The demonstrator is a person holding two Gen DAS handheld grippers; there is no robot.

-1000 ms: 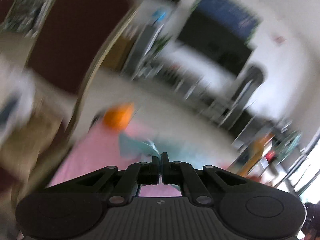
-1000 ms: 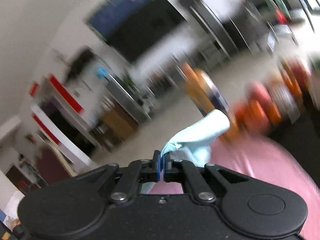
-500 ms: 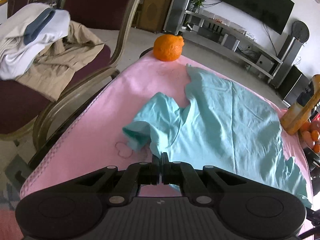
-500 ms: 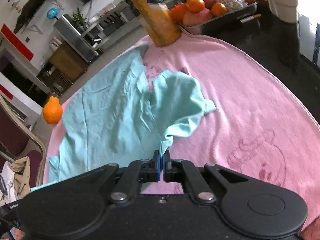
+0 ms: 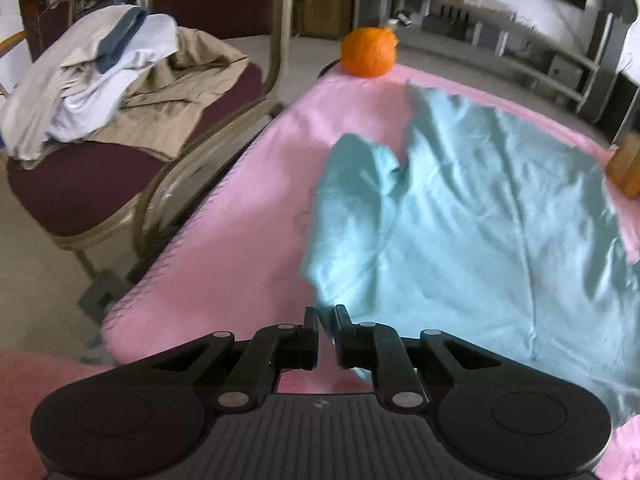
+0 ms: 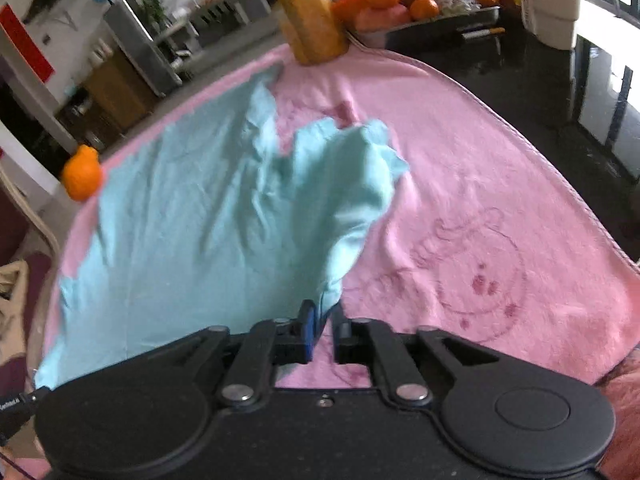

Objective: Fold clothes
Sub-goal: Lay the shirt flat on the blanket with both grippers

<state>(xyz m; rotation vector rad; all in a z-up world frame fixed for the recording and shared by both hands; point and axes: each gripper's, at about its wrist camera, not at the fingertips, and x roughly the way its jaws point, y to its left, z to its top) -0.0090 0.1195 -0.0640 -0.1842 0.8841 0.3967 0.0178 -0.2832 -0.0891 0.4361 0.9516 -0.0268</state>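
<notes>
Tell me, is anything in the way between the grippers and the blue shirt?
Nothing visible. The left gripper and right gripper each have the teal shirt edge between slightly parted fingers. The orange sits at the pink towel corner, off the shirt.

Both tools are matte black plastic. The left gripper point(image 5: 327, 330) has two blocky black fingers point(image 5: 310, 334) on angled linkage arms with silver pivot screws; behind them lies a ribbed panel with a small pale logo, flanked by round raised discs. The right gripper point(image 6: 322, 330) is built alike, but its left finger carries a blue pad point(image 6: 307, 330) and its rear panel is smooth with one small centre screw.
</notes>
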